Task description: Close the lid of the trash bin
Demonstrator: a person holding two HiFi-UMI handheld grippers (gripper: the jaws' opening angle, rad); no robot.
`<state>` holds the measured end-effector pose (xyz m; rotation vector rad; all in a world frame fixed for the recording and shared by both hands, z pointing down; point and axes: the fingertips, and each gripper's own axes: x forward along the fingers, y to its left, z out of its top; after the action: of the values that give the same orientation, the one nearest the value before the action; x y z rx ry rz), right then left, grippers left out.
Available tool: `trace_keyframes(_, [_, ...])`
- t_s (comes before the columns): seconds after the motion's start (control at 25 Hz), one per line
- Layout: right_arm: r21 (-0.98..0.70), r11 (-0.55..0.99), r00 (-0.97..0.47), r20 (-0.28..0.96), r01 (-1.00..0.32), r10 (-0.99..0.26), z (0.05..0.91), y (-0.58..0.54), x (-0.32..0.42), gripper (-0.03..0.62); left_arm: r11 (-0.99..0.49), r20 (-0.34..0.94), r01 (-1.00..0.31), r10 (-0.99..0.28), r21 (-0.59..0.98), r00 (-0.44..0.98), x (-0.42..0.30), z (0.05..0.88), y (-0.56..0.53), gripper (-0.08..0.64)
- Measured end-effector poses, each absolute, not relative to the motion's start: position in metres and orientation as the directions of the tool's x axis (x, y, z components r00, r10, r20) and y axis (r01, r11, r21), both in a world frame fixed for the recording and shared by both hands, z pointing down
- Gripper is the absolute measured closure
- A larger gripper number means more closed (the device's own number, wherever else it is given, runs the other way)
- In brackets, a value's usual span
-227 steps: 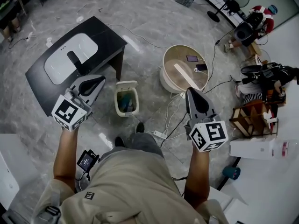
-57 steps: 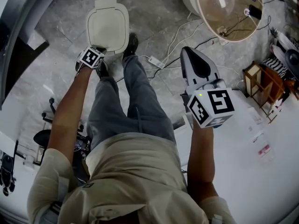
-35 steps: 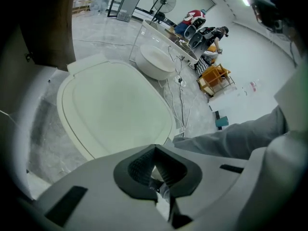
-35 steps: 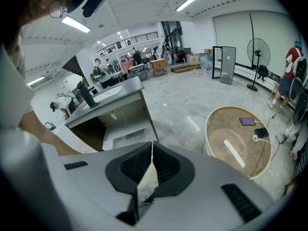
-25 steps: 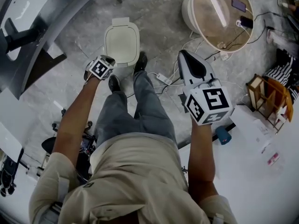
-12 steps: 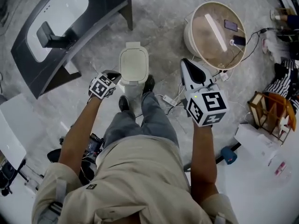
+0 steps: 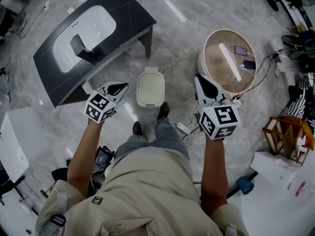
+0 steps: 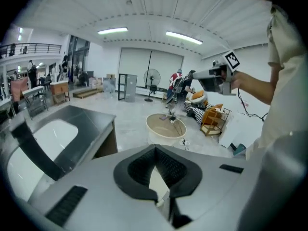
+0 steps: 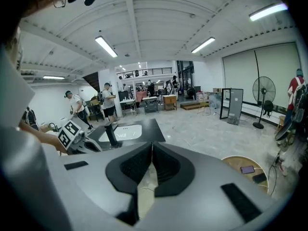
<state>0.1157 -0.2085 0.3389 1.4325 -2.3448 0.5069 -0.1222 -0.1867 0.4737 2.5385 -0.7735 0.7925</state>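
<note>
Nearest the head camera is the person's beige shirt (image 7: 142, 191), with a bare forearm stretched forward on either side. The left tool (image 7: 119, 86) is held out at the left and the right tool (image 7: 200, 79) at the right, each with its marker cube towards the body. In the left gripper view the left tool's (image 8: 155, 150) dark ribbed jaws meet at their tips with nothing between them; only pale floor shows through the gap lower down. In the right gripper view the right tool (image 9: 152, 146) is the same: tips together and empty.

Just ahead of the person's dark shoes (image 7: 163, 111) stands the trash bin (image 7: 150, 88), on the grey marble floor (image 7: 172, 38) between the two tools and touched by neither. Its cream lid (image 7: 150, 86) lies flat down on the body, closed. White cables (image 7: 183, 128) trail over the floor to the right of the shoes.

Beyond the left tool is a dark desk (image 7: 125, 11) with a white basin (image 7: 91, 31) sunk into it and a black tap (image 7: 81, 48) at the basin's near edge. Beyond the right tool is a round desk (image 7: 216, 70) with a pale rim, two phones (image 7: 244, 57) lying on its top. At the far right a wooden rack (image 7: 288, 141) stands among clutter. The right gripper view shows a standing fan (image 9: 263, 100) and several people far off in the hall.
</note>
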Motion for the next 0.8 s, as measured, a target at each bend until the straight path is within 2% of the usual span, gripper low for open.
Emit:
trace_keyframes(0.48, [-0.029, 0.491, -0.478, 0.287, -0.871, -0.83, 0.237, -0.158, 0.086, 0.569, -0.756, 0.308, -0.652, -0.636, -0.06, 0.708, -0.181, 0.255, -0.174, 0.546])
trace_keyframes(0.72, [0.018, 0.503, -0.484, 0.243, -0.864, -0.84, 0.201, -0.126, 0.074, 0.571, -0.715, 0.147, -0.68, -0.699, -0.163, 0.7, -0.201, 0.159, -0.139, 0.546])
trace_keyframes(0.8, [0.021, 0.503, -0.485, 0.232, -0.864, -0.843, 0.194, -0.116, 0.071, 0.571, -0.705, 0.128, -0.684, -0.708, -0.189, 0.695, -0.21, 0.141, -0.124, 0.546])
